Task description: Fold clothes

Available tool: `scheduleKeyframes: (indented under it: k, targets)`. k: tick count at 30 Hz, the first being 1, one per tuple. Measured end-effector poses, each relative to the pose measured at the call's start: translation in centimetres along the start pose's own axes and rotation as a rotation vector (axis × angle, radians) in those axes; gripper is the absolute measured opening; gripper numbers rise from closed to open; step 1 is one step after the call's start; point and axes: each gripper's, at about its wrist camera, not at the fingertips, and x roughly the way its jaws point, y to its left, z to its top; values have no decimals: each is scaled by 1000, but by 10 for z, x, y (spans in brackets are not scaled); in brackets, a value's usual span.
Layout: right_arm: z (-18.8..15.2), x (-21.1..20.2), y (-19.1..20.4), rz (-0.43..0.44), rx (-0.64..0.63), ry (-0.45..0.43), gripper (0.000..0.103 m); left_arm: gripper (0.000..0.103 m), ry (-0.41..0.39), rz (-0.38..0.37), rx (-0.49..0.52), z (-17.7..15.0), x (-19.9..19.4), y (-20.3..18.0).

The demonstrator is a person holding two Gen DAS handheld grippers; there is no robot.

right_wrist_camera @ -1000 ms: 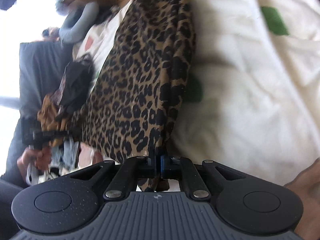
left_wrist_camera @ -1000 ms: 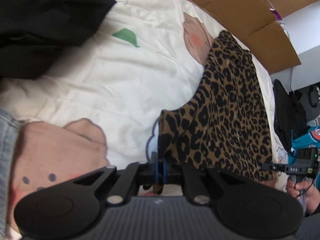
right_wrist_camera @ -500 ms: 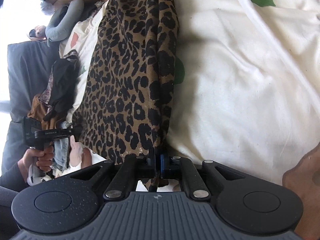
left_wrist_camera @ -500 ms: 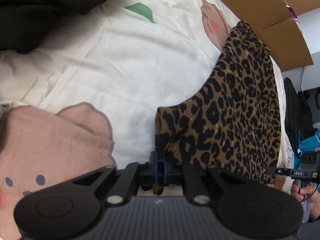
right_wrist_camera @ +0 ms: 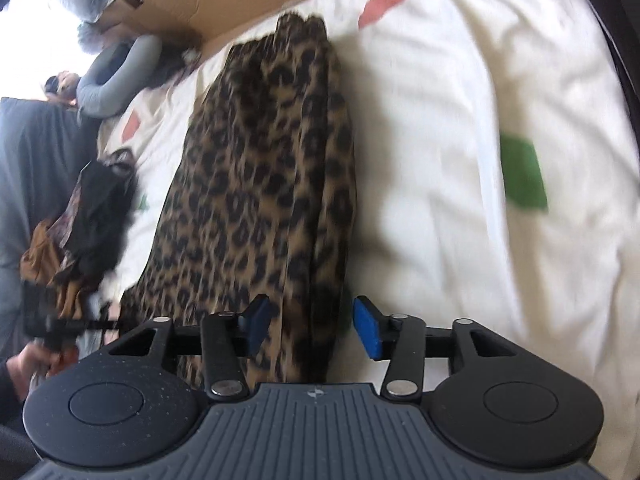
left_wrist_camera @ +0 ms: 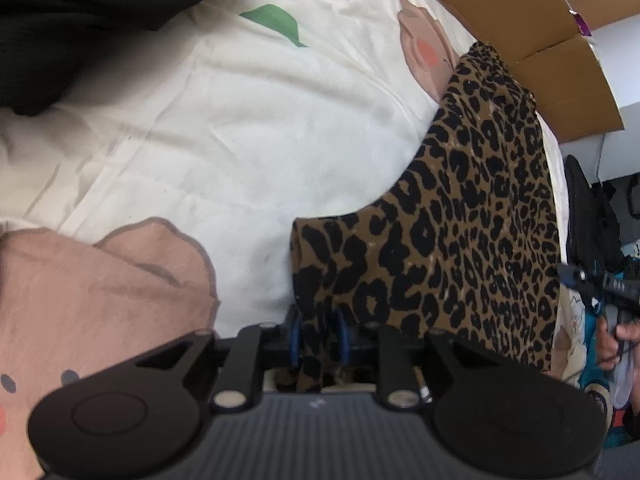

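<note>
A leopard-print garment (left_wrist_camera: 460, 232) lies folded lengthwise on the cream bed sheet (left_wrist_camera: 240, 120). My left gripper (left_wrist_camera: 318, 336) sits at its near corner. Its jaws are opening, the blue pads stand a little apart, and a strip of the cloth still hangs between them. In the right wrist view the same garment (right_wrist_camera: 260, 184) stretches away from me. My right gripper (right_wrist_camera: 312, 326) is over its near end. Its jaws are also opening, the blue pads (right_wrist_camera: 368, 328) are wide apart, and the folded edge lies loose between and below them.
A black garment (left_wrist_camera: 80, 12) lies at the top left and a cardboard box (left_wrist_camera: 540, 40) at the far edge. A dark and brown clothes pile (right_wrist_camera: 80, 232) sits left of the garment. A hand (left_wrist_camera: 624, 332) holds a black device at the right. Printed patches mark the sheet (right_wrist_camera: 440, 160).
Both grippers were shut on the garment's near corners; now both have parted, the right one widely. The right view has swung right and tilted up, and the garment lies flatter on the sheet.
</note>
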Motion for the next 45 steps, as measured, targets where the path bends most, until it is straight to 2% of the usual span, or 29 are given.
scheduleKeyframes:
  k: [7, 17, 20, 21, 22, 23, 25, 27, 30, 38, 45]
  targets:
    - [33, 15, 4, -39, 38, -16, 54, 23, -6, -19, -7, 1, 2, 1]
    - [52, 44, 44, -272, -136, -1, 53, 23, -11, -16, -6, 2, 4, 0]
    - [53, 47, 47, -299, -143, 7, 53, 23, -12, -12, 4, 3, 4, -1]
    - [52, 47, 48, -305, -144, 9, 49, 23, -12, -11, 6, 3, 4, -1]
    - [52, 46, 48, -313, -148, 11, 39, 23, -13, -10, 6, 3, 4, -1]
    - [52, 46, 49, -321, -153, 14, 35, 23, -14, -10, 3, 2, 4, -2]
    - [52, 44, 49, -321, -155, 16, 17, 23, -14, -10, 0, 2, 4, -3]
    - [52, 42, 52, -314, -172, 15, 7, 23, -13, -10, 0, 2, 4, -3]
    - [52, 37, 53, -295, -176, 10, 4, 23, -13, -11, -5, 3, 5, -2]
    - [50, 21, 23, -217, -59, -13, 2, 24, -14, -11, -1, 6, 5, 0]
    - [46, 25, 11, -185, -17, -23, 1, 25, -14, -13, 1, 9, 3, 4]
